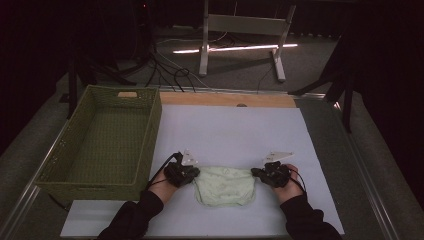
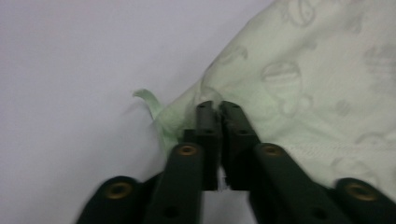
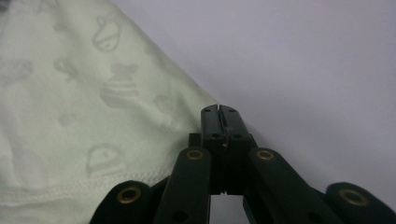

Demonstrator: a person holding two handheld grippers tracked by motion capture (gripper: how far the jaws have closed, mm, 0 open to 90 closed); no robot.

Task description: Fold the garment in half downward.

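Pale green cloth point(image 1: 223, 185) lies on the white sheet point(image 1: 235, 132) between my two grippers, right of the basket point(image 1: 102, 142). My left gripper point(image 2: 217, 106) pinches its corner, jaws barely parted. My right gripper point(image 3: 219, 110) is pressed together at the opposite edge.

One pale green printed garment point(image 1: 223, 185) is counted on the table point(image 1: 235, 130). One green woven basket point(image 1: 102, 142) is seen at the table's left side. Two tongs are counted: the left tongs point(image 1: 196, 171) and the right tongs point(image 1: 255, 172), each carried by one hand, two hands in all.
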